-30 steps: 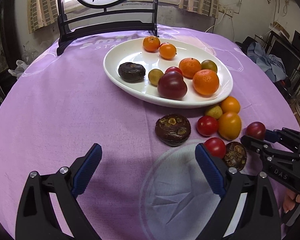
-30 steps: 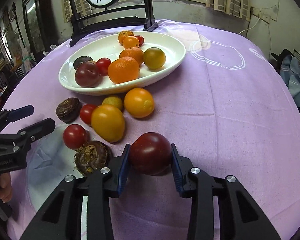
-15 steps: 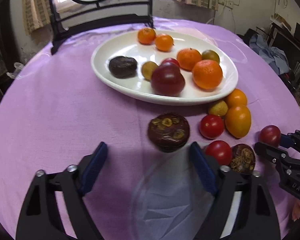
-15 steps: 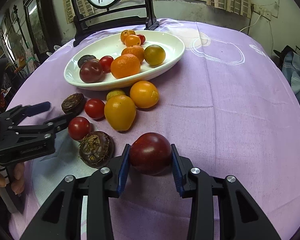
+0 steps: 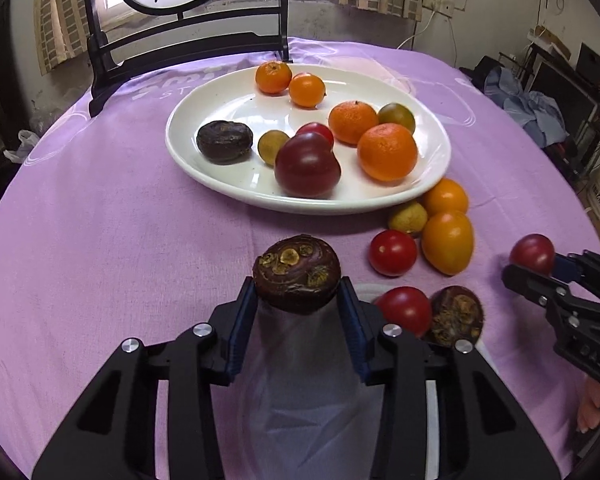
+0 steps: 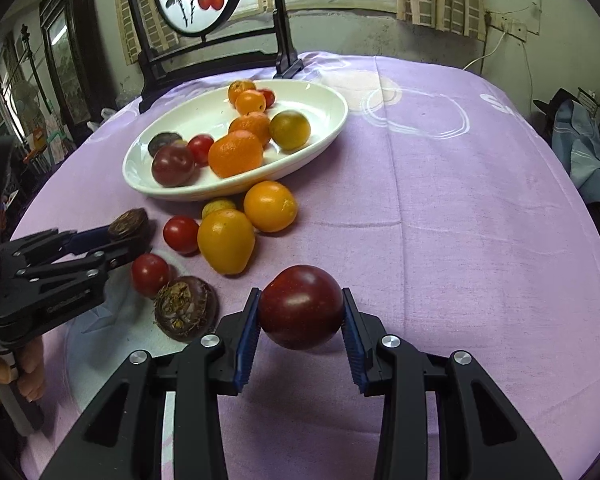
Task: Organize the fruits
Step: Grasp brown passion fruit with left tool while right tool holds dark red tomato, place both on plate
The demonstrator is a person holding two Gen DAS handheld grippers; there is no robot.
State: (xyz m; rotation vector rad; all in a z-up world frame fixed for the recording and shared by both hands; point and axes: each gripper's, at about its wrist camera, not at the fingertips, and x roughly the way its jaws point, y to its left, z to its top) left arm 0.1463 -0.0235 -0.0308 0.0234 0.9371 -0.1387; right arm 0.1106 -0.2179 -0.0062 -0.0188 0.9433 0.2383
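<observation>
Both grippers are loaded, apparently bound for the white oval plate (image 5: 440,160). The left gripper (image 5: 298,312) has its fingers closed on a dark brown water chestnut (image 5: 296,272), pinched across its flat sides so it sits level. The right gripper (image 6: 300,320) clamps a dark red plum (image 6: 300,312) at its widest part (a secure hold on a round skin). Several tomatoes, kumquats and another water chestnut (image 6: 186,312) lie on the purple worktop (image 6: 460,220) just beside the plate.
</observation>
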